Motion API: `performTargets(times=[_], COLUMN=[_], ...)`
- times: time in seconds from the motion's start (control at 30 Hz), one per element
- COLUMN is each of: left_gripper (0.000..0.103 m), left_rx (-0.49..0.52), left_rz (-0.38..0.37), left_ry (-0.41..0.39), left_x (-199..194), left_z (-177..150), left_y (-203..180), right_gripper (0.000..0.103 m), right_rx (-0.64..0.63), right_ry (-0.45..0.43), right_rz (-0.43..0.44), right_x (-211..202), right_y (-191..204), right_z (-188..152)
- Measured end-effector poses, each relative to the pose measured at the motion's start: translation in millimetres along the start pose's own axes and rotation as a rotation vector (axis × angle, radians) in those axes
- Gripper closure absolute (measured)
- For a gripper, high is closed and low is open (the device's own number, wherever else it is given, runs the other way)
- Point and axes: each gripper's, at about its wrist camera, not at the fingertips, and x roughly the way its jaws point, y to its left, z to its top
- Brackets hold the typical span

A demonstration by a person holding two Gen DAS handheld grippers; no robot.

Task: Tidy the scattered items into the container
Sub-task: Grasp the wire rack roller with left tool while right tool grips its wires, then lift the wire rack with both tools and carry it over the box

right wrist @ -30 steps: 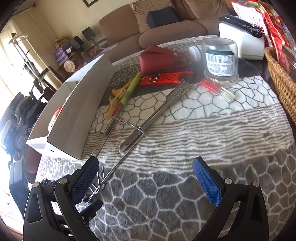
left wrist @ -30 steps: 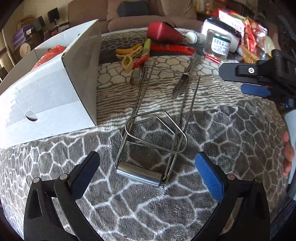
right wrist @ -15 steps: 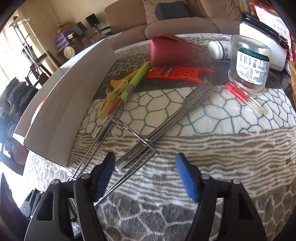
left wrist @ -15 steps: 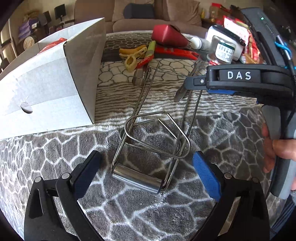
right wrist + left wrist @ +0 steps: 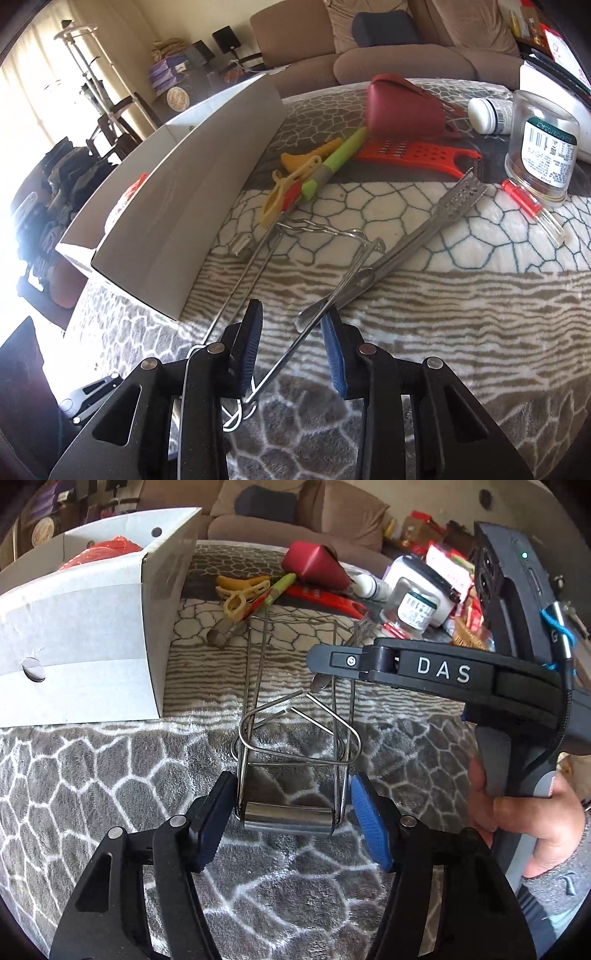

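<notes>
A wire frame with a steel roller [image 5: 288,818] at its near end lies on the patterned cloth. My left gripper [image 5: 293,805] straddles the roller end. Its jaws are closing, and slim gaps remain between the pads and the frame's side rods. My right gripper [image 5: 291,343] hangs over the frame's far half, jaws closing. One wire rod [image 5: 288,354] and the handle tip of the steel tongs [image 5: 417,240] lie between its pads, which are not pressing on them. The white cardboard box [image 5: 92,657] stands open at the left with something orange [image 5: 107,550] inside.
Beyond the frame lie a yellow peeler [image 5: 291,181], a green-handled tool [image 5: 343,155], an orange grater [image 5: 417,153] and a red cup [image 5: 402,107]. An upturned jar [image 5: 543,155], a white bottle [image 5: 487,114] and a red-capped tube [image 5: 532,206] sit far right. A hand [image 5: 535,830] holds the right tool.
Both pairs of jaws have narrowed from wide open. The right gripper has come in from the right over the wire frame. The left gripper has edged up around the roller.
</notes>
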Motion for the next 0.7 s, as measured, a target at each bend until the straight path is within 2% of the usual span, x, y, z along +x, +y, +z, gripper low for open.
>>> performTargets(times=[0.17,0.23,0.33,0.47,0.5,0.53,0.57,0.6,0.7], left_gripper=[0.043,0.046,0.047,0.046,0.041,0.040,0.040,0.051,0.052], left_rx=[-0.007,-0.018,-0.027,-0.030,-0.030,-0.029,-0.023,-0.019,-0.039], left_rz=[0.003,0.003,-0.005,-0.002,-0.008,-0.010,-0.002,0.014,-0.002], left_ry=[-0.001,-0.005,-0.008,-0.012,-0.013,-0.013,-0.013,-0.014,-0.024], left_x=[0.6,0.1,1.1,2.4,2.9,3.4,3.3,2.7,-1.3], left_z=[1.1,1.2,2.4,2.6,2.9,3.3,3.4,3.3,2.5], left_y=[0.3,2.7,4.8,5.2,4.8,4.0,3.0,2.6,5.4], right_gripper=[0.071,0.081,0.087,0.087,0.089,0.093,0.093,0.093,0.093], right_rx=[0.064,0.091,0.098,0.025,0.006,-0.006,-0.015,-0.027,-0.064], right_ry=[0.007,0.012,0.013,0.020,0.019,0.015,0.013,0.009,-0.013], right_rz=[0.086,0.119,0.159,0.109,0.097,0.103,0.109,0.105,0.082], right_x=[1.0,-0.3,-3.6,-0.3,0.2,-0.4,-1.0,-1.9,-5.9], right_y=[-2.6,-6.0,-3.5,12.2,15.6,17.9,20.2,22.3,30.7], right_z=[3.8,4.3,6.0,3.4,3.4,2.9,2.8,2.4,1.9])
